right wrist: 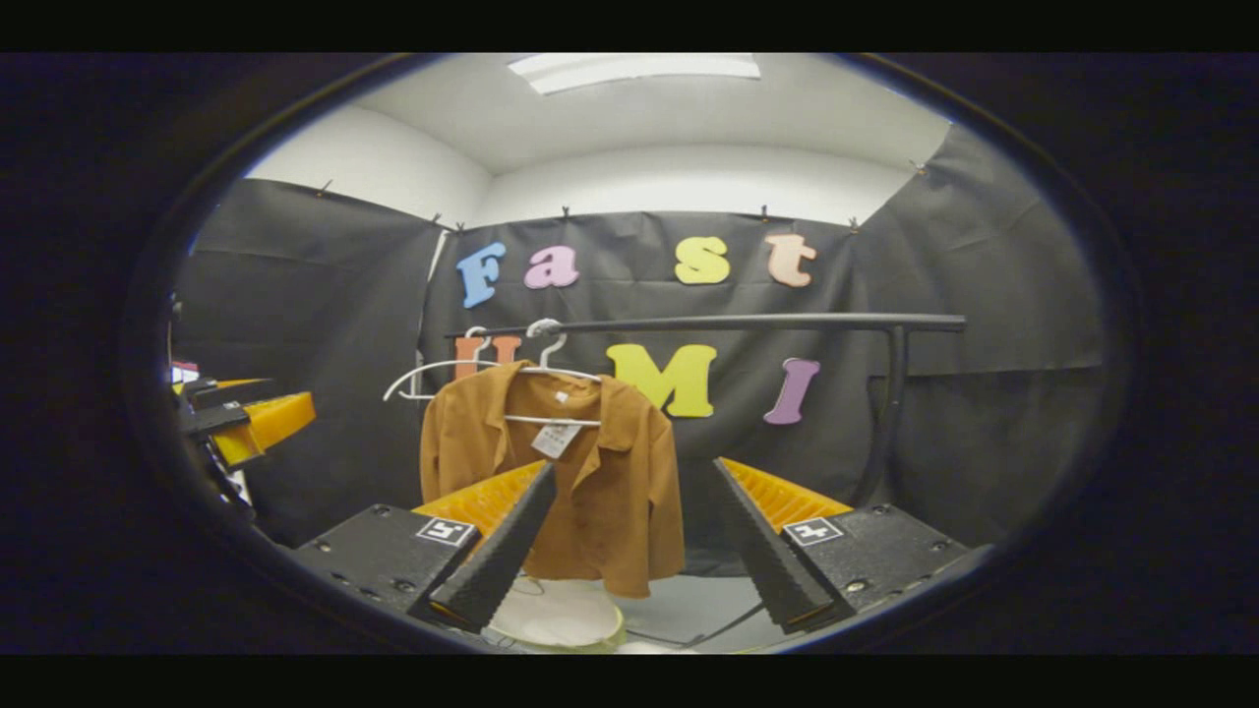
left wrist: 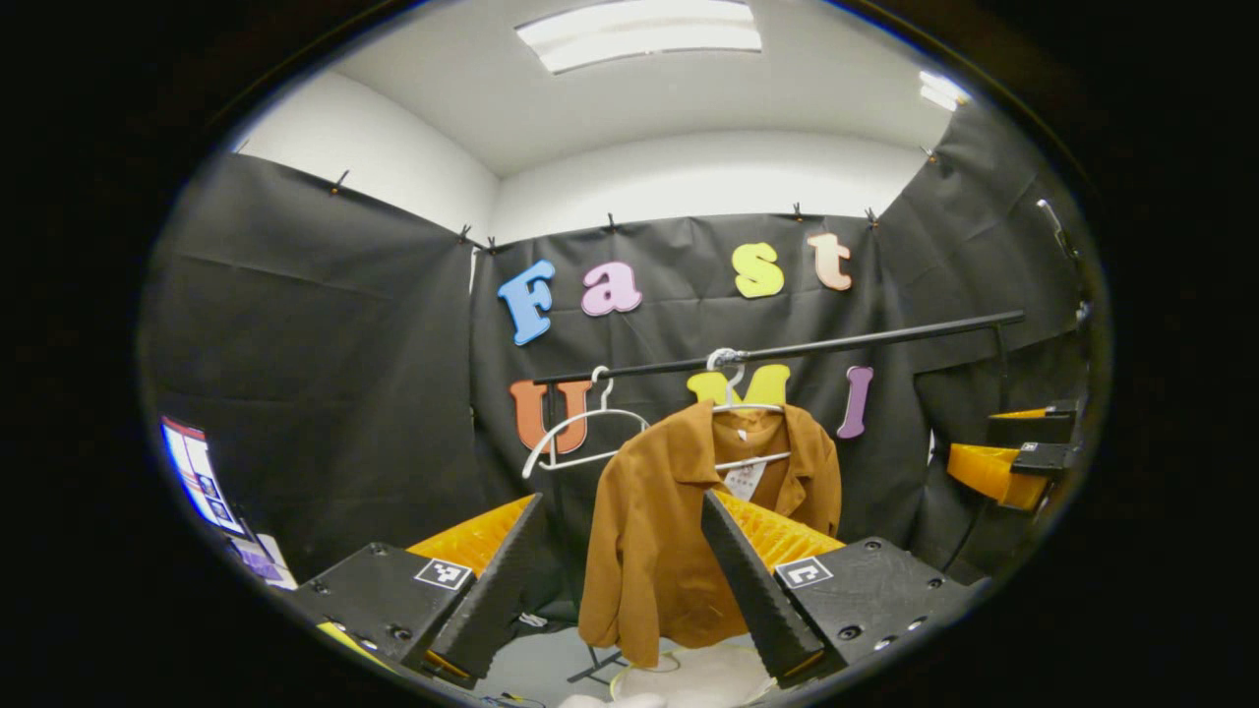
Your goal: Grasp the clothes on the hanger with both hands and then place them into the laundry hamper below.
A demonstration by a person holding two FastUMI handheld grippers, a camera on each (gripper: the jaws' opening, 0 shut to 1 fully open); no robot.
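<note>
A brown shirt (left wrist: pixel 654 531) hangs on a white hanger (left wrist: pixel 752 405) from a black rail (left wrist: pixel 836 344). Below it, the white rim of the laundry hamper (left wrist: pixel 689 677) shows. In the left gripper view my left gripper (left wrist: pixel 623 500) is open, short of the shirt and level with its chest. My right gripper (left wrist: pixel 1018 454) hovers far to the right. In the right gripper view the shirt (right wrist: pixel 610 492) hangs left of centre above the hamper (right wrist: pixel 561 615). My right gripper (right wrist: pixel 634 467) is open and holds nothing. The left gripper (right wrist: pixel 241 418) is at the left edge.
An empty white hanger (left wrist: pixel 580 433) hangs on the rail left of the shirt, seen also as the empty hanger (right wrist: pixel 423 379). The rack's black post (right wrist: pixel 890 413) stands at the right. A lit screen (left wrist: pixel 197 472) sits at the far left.
</note>
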